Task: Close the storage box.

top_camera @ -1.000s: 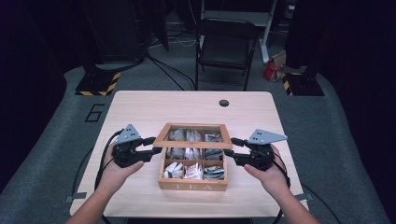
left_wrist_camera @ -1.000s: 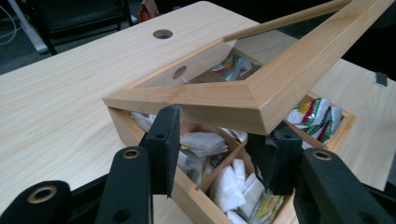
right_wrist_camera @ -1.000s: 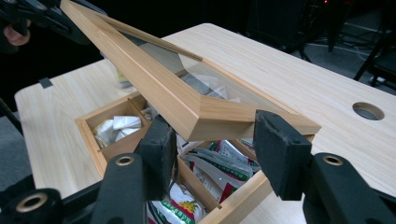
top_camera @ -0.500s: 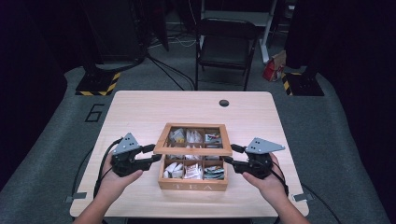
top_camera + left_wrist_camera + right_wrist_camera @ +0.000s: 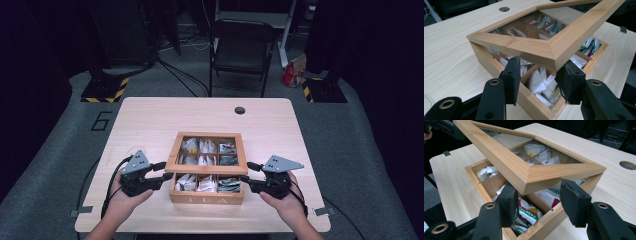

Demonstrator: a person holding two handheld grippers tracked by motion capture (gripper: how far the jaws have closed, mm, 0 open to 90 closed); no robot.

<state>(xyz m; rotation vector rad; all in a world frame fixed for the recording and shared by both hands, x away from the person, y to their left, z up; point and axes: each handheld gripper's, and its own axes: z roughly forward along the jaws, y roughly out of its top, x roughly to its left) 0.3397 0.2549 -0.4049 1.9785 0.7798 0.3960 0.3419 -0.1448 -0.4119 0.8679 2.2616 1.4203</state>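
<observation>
A wooden tea box [image 5: 207, 199] stands in the middle of the table, with several compartments of tea bags [image 5: 536, 82]. Its glass-paned lid [image 5: 536, 47] is tilted up at the near edge and still meets the box at the far edge. My left gripper [image 5: 167, 170] is at the near left corner. In the left gripper view its jaws [image 5: 540, 80] clasp that lid corner. My right gripper [image 5: 245, 172] is at the near right corner. Its jaws [image 5: 536, 195] clasp the lid [image 5: 524, 173] there too, above a green-and-white packet [image 5: 529, 213].
The table [image 5: 150, 125] has a round cable hole [image 5: 240, 110] at the far right. A black folding chair [image 5: 242, 47] stands behind it, and a red bag [image 5: 292, 75] lies on the floor. Cables trail from both grippers over the near edge.
Both grippers have slid along the box's sides toward me, to its near corners. The box has stayed where it was.
</observation>
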